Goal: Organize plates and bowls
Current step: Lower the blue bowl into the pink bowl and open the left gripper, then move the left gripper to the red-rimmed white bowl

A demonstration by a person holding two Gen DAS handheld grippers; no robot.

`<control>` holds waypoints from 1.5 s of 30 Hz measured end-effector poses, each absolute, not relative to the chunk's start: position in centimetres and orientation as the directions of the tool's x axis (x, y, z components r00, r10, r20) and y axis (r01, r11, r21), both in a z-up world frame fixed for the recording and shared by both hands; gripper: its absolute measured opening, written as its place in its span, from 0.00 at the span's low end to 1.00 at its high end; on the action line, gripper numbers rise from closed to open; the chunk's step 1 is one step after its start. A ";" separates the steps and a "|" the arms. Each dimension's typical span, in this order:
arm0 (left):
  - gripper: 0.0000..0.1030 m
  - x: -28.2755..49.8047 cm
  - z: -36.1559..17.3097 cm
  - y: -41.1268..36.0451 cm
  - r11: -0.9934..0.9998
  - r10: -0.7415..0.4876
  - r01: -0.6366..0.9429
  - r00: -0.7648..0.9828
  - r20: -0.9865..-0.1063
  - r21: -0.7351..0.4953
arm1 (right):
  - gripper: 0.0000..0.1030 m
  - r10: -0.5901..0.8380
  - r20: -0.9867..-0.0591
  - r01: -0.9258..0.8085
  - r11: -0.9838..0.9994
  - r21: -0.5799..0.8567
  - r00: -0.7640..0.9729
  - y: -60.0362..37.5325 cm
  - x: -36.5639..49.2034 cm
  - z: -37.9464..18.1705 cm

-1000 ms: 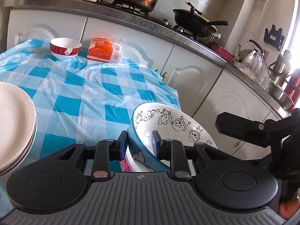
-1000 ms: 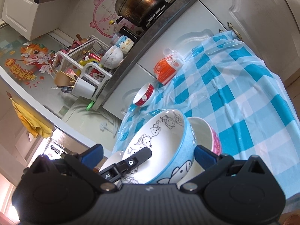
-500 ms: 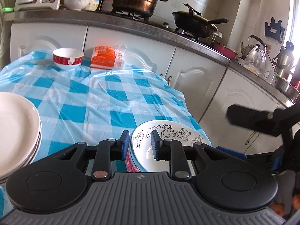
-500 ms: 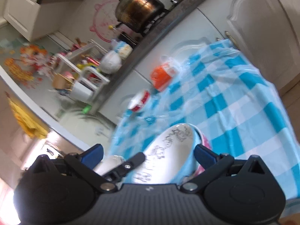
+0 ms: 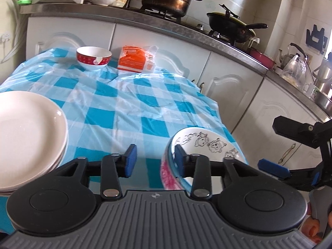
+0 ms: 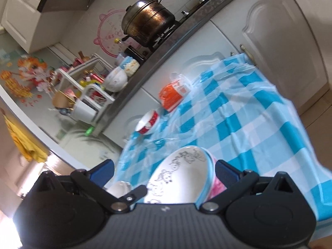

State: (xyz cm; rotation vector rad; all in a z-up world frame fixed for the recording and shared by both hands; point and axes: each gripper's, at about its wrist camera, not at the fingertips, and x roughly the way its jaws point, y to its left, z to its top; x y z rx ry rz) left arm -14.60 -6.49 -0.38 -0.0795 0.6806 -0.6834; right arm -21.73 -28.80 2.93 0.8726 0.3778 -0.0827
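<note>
Stacking looks partly done. At the near right corner of the table (image 5: pixel 128 95), under its blue checked cloth, the blue-rimmed cartoon bowl (image 5: pixel 204 143) now sits nested inside the pink patterned bowl (image 5: pixel 169 174), and a pile of white plates (image 5: pixel 27 128) stands at the near left edge. The left gripper (image 5: pixel 154 158) has just been opening its jaws: they stand moderately apart, with the left pad out over bare cloth and the right pad at the cartoon bowl's rim, no squeeze apparent, so the bowl appears released. The right gripper (image 6: pixel 164 171) has its jaws spread wide on either side of the same two bowls, pressing on neither as far as the blurred view shows. Left to do, by the look of it: the red-and-white bowl (image 5: pixel 93 58) rests alone at the far side of the table, well apart from the stack, beside an orange packet (image 5: pixel 132 61). It would probably join the nested bowls next.
</note>
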 end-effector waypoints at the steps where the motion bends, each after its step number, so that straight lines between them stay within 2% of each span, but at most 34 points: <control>1: 0.51 -14.6 -0.4 -6.3 0.783 -0.604 0.554 0.571 -0.556 -0.283 | 1.00 0.069 -0.369 0.235 0.660 0.714 0.927 -28.6 -21.7 3.0; 7: 0.55 -14.9 0.0 -5.5 0.800 -0.583 0.537 0.585 -0.564 -0.270 | 1.00 0.015 -0.414 0.269 0.738 0.619 0.910 -27.7 -21.2 3.7; 21: 0.63 -16.2 2.4 -1.9 0.832 -0.545 0.497 0.644 -0.537 -0.248 | 1.00 0.007 -0.430 0.221 0.850 0.479 0.903 -24.1 -19.6 6.1; 24: 0.70 -16.3 2.9 -1.1 0.841 -0.532 0.483 0.656 -0.535 -0.245 | 1.00 0.010 -0.435 0.208 0.868 0.450 0.901 -23.2 -19.1 6.6; 28: 0.90 -16.5 3.6 0.1 0.854 -0.514 0.461 0.679 -0.525 -0.240 | 0.99 0.020 -0.442 0.187 0.889 0.419 0.897 -22.0 -18.5 7.1; 30: 0.96 -16.6 4.0 0.5 0.857 -0.511 0.455 0.684 -0.521 -0.243 | 0.99 0.022 -0.447 0.179 0.898 0.401 0.894 -21.4 -18.3 7.2; 34: 1.00 -17.0 4.7 1.5 0.861 -0.507 0.439 0.689 -0.518 -0.259 | 0.99 0.021 -0.454 0.166 0.915 0.367 0.891 -20.3 -18.1 7.6; 45: 1.00 -17.1 5.5 3.1 0.885 -0.465 0.362 0.713 -0.525 -0.293 | 0.99 -0.030 -0.490 0.152 0.965 0.212 0.871 -17.2 -17.8 8.0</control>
